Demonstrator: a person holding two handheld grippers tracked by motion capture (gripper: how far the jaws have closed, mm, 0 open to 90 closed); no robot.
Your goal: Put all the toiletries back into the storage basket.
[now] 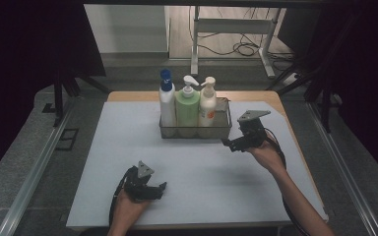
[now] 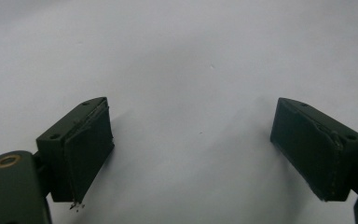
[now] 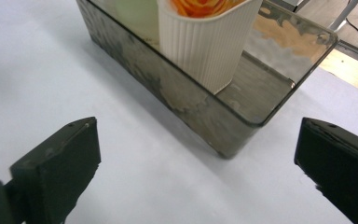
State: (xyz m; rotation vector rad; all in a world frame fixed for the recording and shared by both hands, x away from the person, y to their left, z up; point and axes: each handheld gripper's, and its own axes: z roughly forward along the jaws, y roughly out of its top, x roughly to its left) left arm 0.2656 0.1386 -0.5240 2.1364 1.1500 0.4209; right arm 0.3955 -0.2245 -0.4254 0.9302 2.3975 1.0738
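A clear rectangular tray (image 1: 195,132) stands at the back middle of the white mat and holds three upright bottles. From left to right they are a white bottle with a blue cap (image 1: 167,101), a green pump bottle (image 1: 187,105) and a cream pump bottle (image 1: 207,105). My right gripper (image 1: 230,144) hovers just right of the tray's front corner, open and empty. Its own view looks at the tray (image 3: 200,116), the ribbed cream bottle (image 3: 205,42) and an empty stretch of tray beside it, with my right gripper (image 3: 198,158) wide open. My left gripper (image 1: 158,191) rests near the front edge, and in its own view my left gripper (image 2: 191,154) is open over bare mat.
The white mat (image 1: 197,196) covers most of a wooden table (image 1: 128,96). Metal rails (image 1: 34,167) run along both sides. Behind the table stand a desk frame (image 1: 266,54) and floor cables (image 1: 243,48). Dark curtains hang at left and right.
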